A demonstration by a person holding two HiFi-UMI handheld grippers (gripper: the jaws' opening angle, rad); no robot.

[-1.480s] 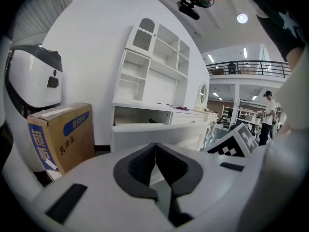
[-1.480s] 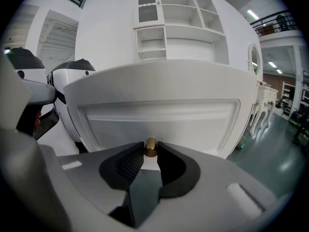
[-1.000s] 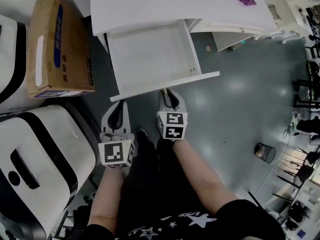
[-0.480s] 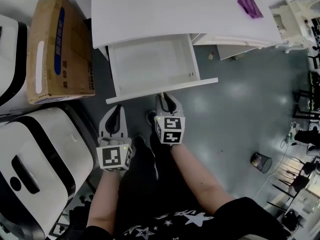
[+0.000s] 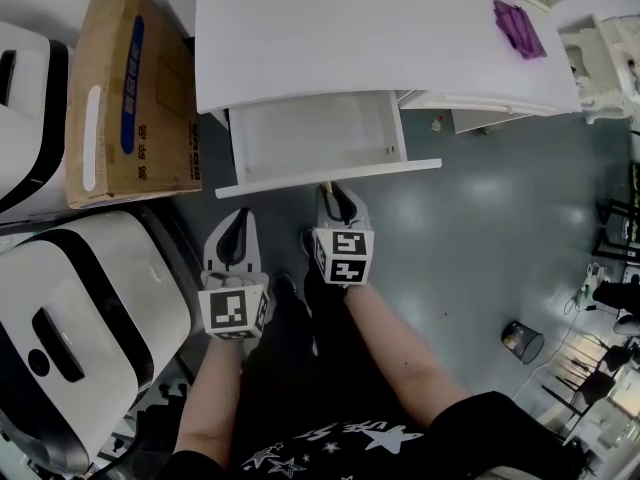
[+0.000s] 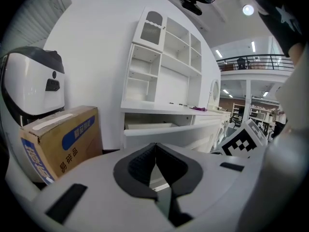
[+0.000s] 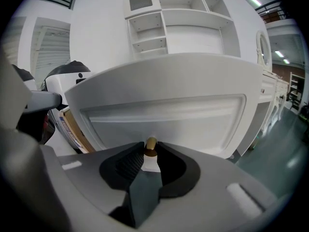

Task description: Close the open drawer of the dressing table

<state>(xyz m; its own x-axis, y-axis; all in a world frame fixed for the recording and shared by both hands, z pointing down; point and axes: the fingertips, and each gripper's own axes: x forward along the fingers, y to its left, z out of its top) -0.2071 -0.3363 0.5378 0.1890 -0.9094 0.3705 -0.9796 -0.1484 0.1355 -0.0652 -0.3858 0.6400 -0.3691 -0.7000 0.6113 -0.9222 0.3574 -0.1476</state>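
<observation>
Over on your far left, a big white-and-black machine (image 5: 85, 313) sits well out to the side of your left hand-held gripper (image 6: 155, 145). Beyond it lies a brown cardboard box (image 5: 125, 93) with a blue label, ahead and to the left of that gripper.

The left hand-held gripper itself is clenched. Its two dark pads meet tip to tip with nothing between them, so it carries nothing. It hangs just short of the drawer (image 5: 330, 176), near the front panel's left end but apart from it, angled a little downward.

Now the drawer. It stands part-way out from under the white tabletop (image 5: 370, 28) of the dressing table, and its pale inside is bare. The front panel runs straight across ahead of both your grippers. In the left gripper view the tall white shelf unit (image 6: 164, 71) rises above and behind it.

On to your right hand-held gripper (image 5: 332, 192), and this one is busy. It is right up against the middle of the front panel. In the right gripper view the small brass-coloured knob (image 7: 150, 143) sits squarely between the jaw tips, with the pads closed against its sides. So that gripper is grasping the knob, pointing down at a slant, with the panel filling the view just beyond.

Far to the right of it, a purple item (image 5: 518, 15) lies on the tabletop's far corner. A small dark bin (image 5: 520, 339) stands on the grey floor (image 5: 470, 228), well off to the right and behind the gripper.
</observation>
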